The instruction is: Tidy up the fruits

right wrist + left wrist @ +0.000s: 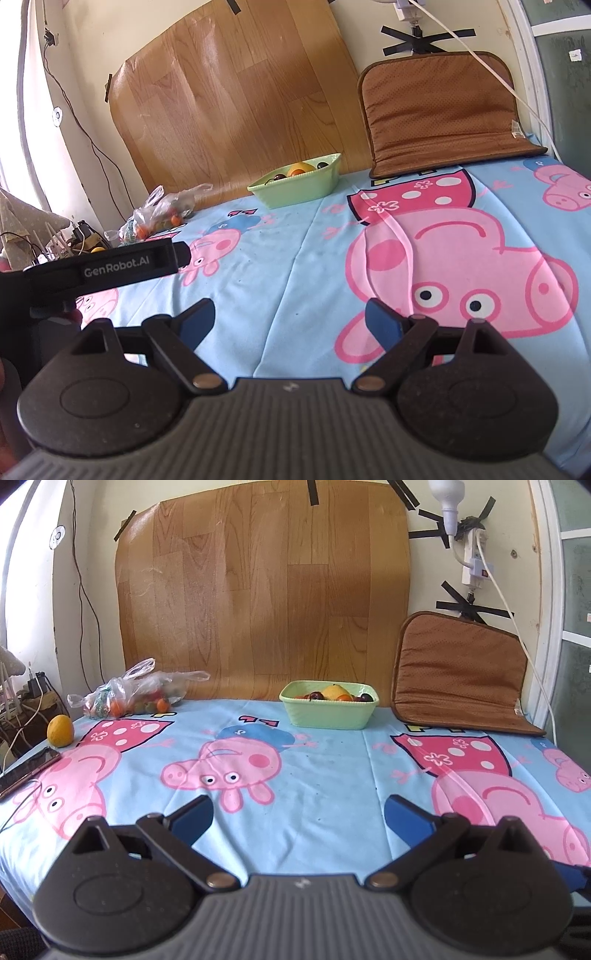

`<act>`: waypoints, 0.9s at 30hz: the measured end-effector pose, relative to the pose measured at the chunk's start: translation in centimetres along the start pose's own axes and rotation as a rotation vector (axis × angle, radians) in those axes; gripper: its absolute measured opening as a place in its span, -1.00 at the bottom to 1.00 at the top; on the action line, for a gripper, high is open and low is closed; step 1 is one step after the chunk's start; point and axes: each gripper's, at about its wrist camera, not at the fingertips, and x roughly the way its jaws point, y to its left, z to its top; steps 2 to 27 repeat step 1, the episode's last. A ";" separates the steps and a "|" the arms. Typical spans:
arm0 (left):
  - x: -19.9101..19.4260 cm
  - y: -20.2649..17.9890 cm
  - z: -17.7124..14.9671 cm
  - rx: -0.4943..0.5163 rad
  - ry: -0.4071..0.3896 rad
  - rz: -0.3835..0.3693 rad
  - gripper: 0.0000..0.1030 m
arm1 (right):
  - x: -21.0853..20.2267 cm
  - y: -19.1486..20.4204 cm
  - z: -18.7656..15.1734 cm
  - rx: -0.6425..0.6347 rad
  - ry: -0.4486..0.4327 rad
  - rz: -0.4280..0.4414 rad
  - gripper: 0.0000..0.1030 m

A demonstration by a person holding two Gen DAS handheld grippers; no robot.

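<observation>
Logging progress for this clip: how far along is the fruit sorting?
Done: the green basket already holds several fruits, yellow, orange and dark ones. In hand: nothing; the left hand-held gripper and the right hand-held gripper are both open and empty above the tablecloth. Left: the loose yellow fruit by the table's left edge and the small fruits in the plastic bag.

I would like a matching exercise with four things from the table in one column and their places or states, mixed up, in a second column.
Things:
1. green basket
2. plastic bag
3. yellow fruit
4. brown cushion

Places or states:
A. leans on the wall at the far right
B. lies alone near the table's left edge
C. holds fruit, far middle
D. crumpled, holds small fruits, far left

Pairs: 1-C, 2-D, 3-B, 4-A
</observation>
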 end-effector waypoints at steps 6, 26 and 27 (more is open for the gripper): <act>0.0 -0.1 0.0 0.001 -0.003 -0.003 1.00 | 0.0 0.0 0.0 -0.001 -0.002 -0.001 0.75; 0.0 -0.1 0.0 0.001 -0.003 -0.003 1.00 | 0.0 0.0 0.0 -0.001 -0.002 -0.001 0.75; 0.0 -0.1 0.0 0.001 -0.003 -0.003 1.00 | 0.0 0.0 0.0 -0.001 -0.002 -0.001 0.75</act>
